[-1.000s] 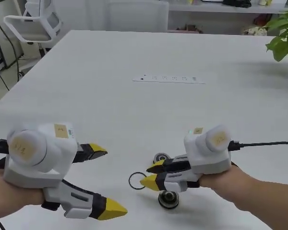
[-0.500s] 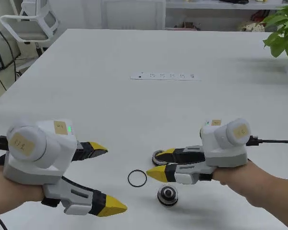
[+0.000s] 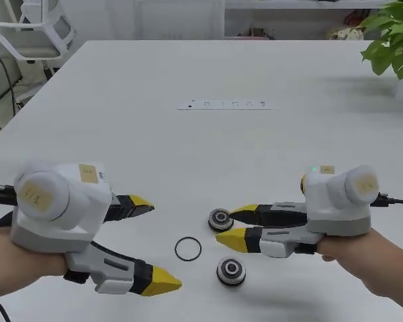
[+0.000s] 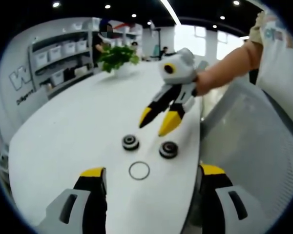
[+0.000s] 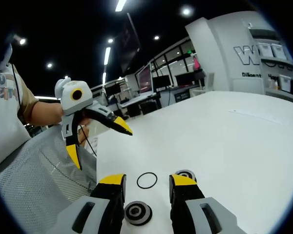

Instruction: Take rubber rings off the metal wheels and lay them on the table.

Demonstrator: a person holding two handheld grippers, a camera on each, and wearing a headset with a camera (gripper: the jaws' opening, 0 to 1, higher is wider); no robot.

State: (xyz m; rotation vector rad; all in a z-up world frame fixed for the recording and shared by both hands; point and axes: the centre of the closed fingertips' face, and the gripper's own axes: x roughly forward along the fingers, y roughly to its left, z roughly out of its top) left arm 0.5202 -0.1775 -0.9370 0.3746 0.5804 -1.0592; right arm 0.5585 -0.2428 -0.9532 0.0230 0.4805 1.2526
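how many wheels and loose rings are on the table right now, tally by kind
small round metal wheels: 2, the far wheel and the near wheel
thin black rubber ring lying loose: 1
total: 3

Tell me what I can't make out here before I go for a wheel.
- Far wheel, right gripper view: partly hidden behind a jaw of the right gripper.
- Far wheel and near wheel, head view: too small to tell whether either is bare.
- Plant, head view: cut off by the right edge.
- Power strip, head view: markings too small.
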